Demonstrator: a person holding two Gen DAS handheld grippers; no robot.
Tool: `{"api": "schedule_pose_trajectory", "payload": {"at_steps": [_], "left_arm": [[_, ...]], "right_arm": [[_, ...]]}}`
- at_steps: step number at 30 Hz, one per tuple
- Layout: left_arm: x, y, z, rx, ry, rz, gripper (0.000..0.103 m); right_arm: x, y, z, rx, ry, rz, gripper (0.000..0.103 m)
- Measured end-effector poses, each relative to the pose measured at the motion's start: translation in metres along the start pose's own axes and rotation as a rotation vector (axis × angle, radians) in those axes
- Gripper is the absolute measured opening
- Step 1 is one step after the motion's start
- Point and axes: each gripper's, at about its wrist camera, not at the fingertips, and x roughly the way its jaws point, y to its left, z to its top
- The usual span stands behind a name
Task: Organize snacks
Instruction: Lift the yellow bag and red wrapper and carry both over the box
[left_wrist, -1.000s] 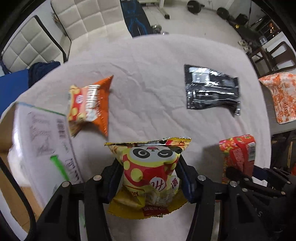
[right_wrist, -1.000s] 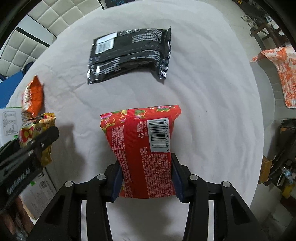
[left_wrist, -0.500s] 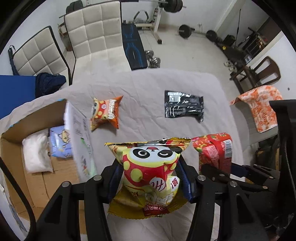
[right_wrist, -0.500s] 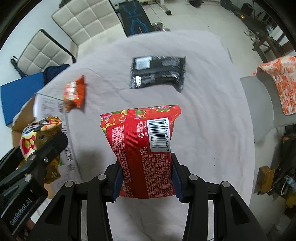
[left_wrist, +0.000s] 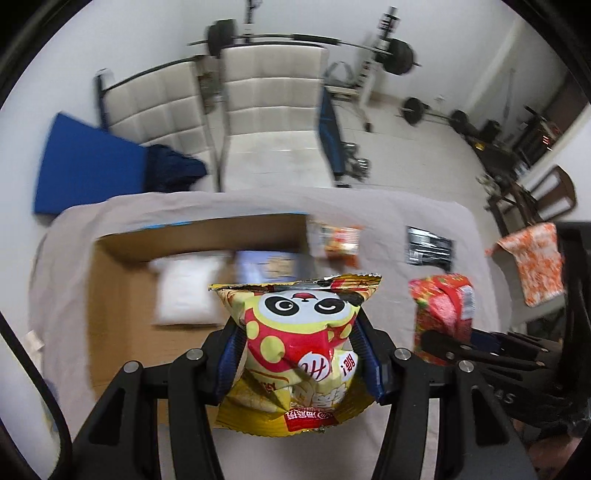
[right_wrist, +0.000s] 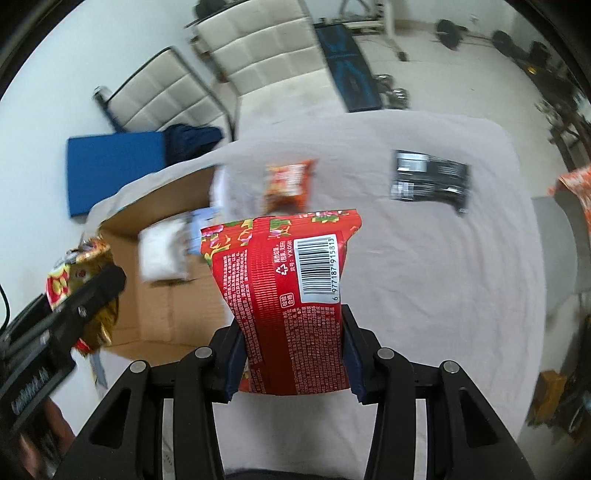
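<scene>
Snack bags ride clamped in both tongs: panda bag (left_wrist: 299, 347) left, red bag (right_wrist: 291, 306) right; the cardboard box (left_wrist: 122, 295) lies forward-left, nearer the left tongs (left_wrist: 300, 363).

the red snack bag (right_wrist: 291, 295) bears barcode number 6 977187 915813.

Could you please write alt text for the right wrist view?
The right gripper holds a red snack bag, barcode showing, above a cloth-covered table. To the left, an open cardboard box holds a white packet; an orange bag and a black packet lie beyond.
</scene>
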Motion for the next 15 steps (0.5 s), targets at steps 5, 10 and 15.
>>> {"api": "schedule_pose_trajectory", "payload": {"at_steps": [5, 10, 15], "left_arm": [[-0.002, 0.063, -0.006, -0.061, 0.001, 0.076, 0.052], [0.011, 0.106, -0.008, -0.095, 0.023, 0.117, 0.052], [0.04, 0.138, -0.005, -0.112, 0.065, 0.152, 0.052]], "right_arm": [[0.02, 0.057, -0.004, -0.052, 0.028, 0.033, 0.047], [0.052, 0.095, -0.009, -0.071, 0.062, 0.021, 0.047], [0.088, 0.118, -0.01, -0.076, 0.1, -0.024, 0.047]]}}
